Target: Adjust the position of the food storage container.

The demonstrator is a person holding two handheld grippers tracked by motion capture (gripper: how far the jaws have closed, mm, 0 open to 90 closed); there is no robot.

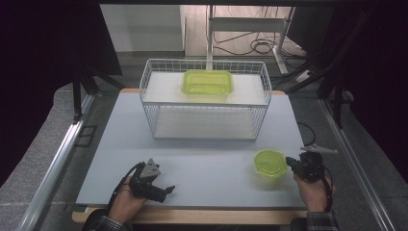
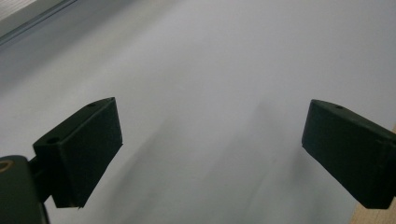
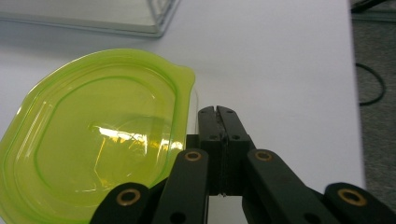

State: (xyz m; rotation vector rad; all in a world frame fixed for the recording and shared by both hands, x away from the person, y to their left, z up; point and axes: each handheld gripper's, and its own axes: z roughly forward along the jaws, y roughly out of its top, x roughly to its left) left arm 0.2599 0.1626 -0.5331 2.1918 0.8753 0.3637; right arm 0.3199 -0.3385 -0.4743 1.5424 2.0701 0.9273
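Green translucent round container sits near-right on the surface; it looks light, thin and slippery, best pinched at its rim tab. Right gripper beside it, fingers closed together, empty. Left gripper fingers wide.

On the grey bench, a white wire basket holds a rectangular green container, while a round green lidded container sits just beside the right claw, well apart from the left claw.
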